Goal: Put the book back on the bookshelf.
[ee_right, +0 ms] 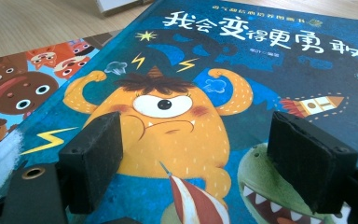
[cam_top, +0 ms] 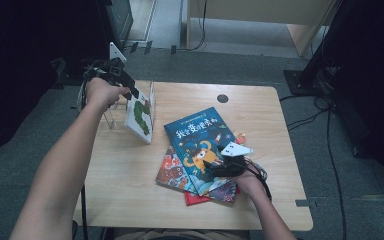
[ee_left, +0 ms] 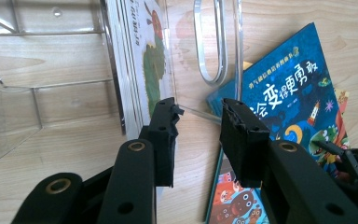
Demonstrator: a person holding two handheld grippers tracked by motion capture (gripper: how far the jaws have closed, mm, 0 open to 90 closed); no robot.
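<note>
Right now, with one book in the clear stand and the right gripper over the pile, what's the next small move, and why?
Probably lower the right gripper and close on the near edge of the blue book. Its fingers stand open with nothing between them, just above the cover, and that book lies on top of the pile. The left gripper is open beside the white book that stands in the clear stand, so there seems to be room for the next one.

The blue book (cam_top: 196,144) is showing white and yellow lettering above a one-eyed orange monster (ee_right: 165,123) with yellow lightning bolts, a white rocket and a green toothed creature. The book (cam_top: 172,167) beneath is showing red and brown cartoon faces. The white book (cam_top: 140,117) is displaying a green caterpillar pattern. The table (cam_top: 125,185) is presenting light wood grain. Both grippers' pads (ee_right: 93,158) are appearing black.
</note>
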